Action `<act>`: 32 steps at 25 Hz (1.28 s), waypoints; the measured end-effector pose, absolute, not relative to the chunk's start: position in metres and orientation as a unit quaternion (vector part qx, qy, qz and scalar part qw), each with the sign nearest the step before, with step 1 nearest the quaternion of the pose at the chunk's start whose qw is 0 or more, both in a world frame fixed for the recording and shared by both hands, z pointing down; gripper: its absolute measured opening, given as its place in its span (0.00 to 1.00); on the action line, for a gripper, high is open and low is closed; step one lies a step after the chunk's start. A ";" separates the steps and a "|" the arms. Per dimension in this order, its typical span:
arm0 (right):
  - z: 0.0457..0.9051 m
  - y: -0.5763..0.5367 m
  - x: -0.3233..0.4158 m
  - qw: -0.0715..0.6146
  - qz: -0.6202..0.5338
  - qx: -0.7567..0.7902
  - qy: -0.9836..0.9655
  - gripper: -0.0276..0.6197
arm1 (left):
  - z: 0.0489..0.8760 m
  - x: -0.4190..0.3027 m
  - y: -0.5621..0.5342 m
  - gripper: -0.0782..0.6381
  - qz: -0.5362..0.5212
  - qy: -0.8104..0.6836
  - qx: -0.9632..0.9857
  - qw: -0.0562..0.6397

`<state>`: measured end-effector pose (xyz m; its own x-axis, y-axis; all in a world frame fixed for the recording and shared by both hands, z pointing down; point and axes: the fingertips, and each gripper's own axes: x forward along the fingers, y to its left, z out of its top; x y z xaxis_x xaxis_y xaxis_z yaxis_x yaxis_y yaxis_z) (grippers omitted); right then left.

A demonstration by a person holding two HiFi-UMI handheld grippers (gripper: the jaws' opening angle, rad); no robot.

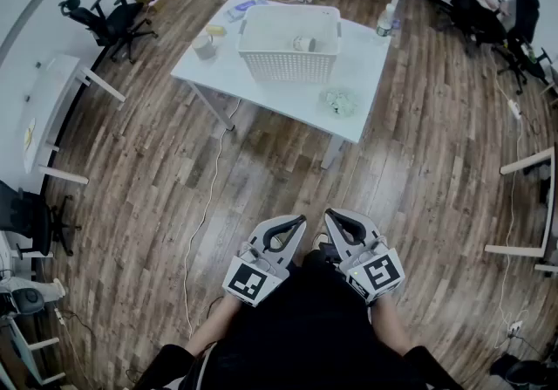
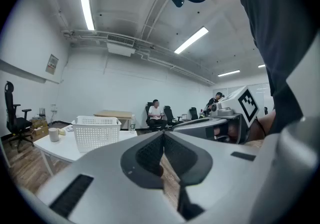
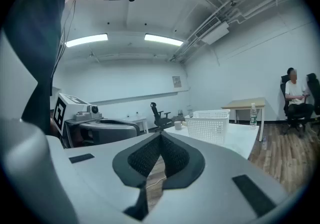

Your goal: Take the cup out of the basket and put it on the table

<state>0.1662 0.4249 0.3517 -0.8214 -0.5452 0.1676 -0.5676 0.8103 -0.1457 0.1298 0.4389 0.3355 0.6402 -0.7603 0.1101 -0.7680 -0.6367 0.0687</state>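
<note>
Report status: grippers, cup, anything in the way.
Left gripper shut, empty. Right gripper shut, empty. Cup inside basket on table, far ahead. Basket walls surround it.

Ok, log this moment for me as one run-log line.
phase: pre-approach, standing off from table | left gripper: shut, empty | right gripper: shut, empty | cup: inside basket | basket: on table

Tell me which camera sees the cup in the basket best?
The head view: it looks down into the basket, where the cup lies. Both gripper views show only the basket's wall; the cup is hidden.
</note>
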 end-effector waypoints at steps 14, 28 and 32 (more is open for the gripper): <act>0.352 0.395 0.195 0.029 0.104 0.280 -0.954 0.08 | 0.342 0.159 0.404 0.12 0.033 -0.448 0.890 0.076; 0.362 0.330 0.138 0.068 0.085 0.263 -0.959 0.08 | 0.351 0.121 0.345 0.12 0.031 -0.464 0.883 0.067; 0.350 0.292 0.103 0.071 0.069 0.281 -0.955 0.08 | 0.343 0.087 0.303 0.12 0.029 -0.447 0.893 0.043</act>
<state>0.1029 0.2921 0.3504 -0.8319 -0.5266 0.1749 -0.5462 0.8327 -0.0912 0.0868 0.3034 0.3430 0.5993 -0.7954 0.0904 -0.8004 -0.5973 0.0503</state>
